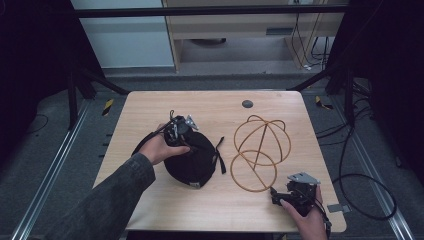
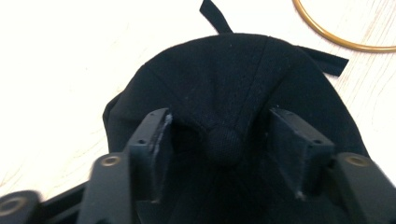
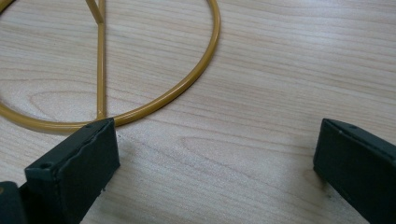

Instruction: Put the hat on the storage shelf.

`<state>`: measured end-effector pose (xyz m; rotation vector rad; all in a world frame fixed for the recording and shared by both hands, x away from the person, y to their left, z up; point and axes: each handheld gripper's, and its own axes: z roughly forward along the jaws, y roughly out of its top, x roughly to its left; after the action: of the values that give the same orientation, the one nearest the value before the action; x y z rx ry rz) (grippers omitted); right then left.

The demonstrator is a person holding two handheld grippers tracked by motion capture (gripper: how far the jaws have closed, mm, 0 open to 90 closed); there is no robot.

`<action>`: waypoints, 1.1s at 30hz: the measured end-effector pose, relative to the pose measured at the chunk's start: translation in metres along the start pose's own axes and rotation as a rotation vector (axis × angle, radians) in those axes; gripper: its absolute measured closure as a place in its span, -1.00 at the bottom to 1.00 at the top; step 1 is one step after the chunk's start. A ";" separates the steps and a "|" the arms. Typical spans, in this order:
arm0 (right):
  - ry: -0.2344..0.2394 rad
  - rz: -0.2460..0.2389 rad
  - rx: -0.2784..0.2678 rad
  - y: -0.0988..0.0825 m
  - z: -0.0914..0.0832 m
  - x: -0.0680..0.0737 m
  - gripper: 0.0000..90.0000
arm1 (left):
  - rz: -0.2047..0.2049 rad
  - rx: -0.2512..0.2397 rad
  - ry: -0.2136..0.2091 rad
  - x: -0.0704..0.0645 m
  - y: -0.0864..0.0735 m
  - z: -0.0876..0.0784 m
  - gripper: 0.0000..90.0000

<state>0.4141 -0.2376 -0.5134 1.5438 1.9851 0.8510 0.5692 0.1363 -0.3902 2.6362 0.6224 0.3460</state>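
The light wooden desk [image 1: 210, 205] carries a black baseball cap [image 1: 192, 157] left of centre and a gold wire hat stand [image 1: 260, 150] just to its right, close but apart. The cap lies crown up, its strap ends trailing toward the stand. The left hand-held gripper [image 2: 224, 140] sits over the crown, jaws half apart on either side of the cap's top button [image 2: 224, 147], pads not yet pinching it. The right hand-held gripper [image 3: 215, 163] rests released near the desk's front right, beside the stand's base ring [image 3: 154, 100].
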 end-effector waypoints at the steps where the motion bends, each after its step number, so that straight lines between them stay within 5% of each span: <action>1: 0.000 -0.001 0.001 0.000 0.000 0.000 -0.99 | -0.001 0.001 0.000 0.000 0.000 0.000 -0.03; 15: 0.001 -0.005 0.003 0.001 0.001 0.000 -0.99 | -0.004 0.030 -0.057 0.001 0.001 0.004 0.57; 33: 0.003 -0.004 -0.001 0.001 0.002 -0.001 -0.99 | -0.007 -0.160 0.004 -0.006 0.006 -0.071 0.61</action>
<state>0.4165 -0.2378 -0.5135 1.5384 1.9887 0.8527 0.5435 0.1519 -0.3252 2.4804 0.5801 0.3827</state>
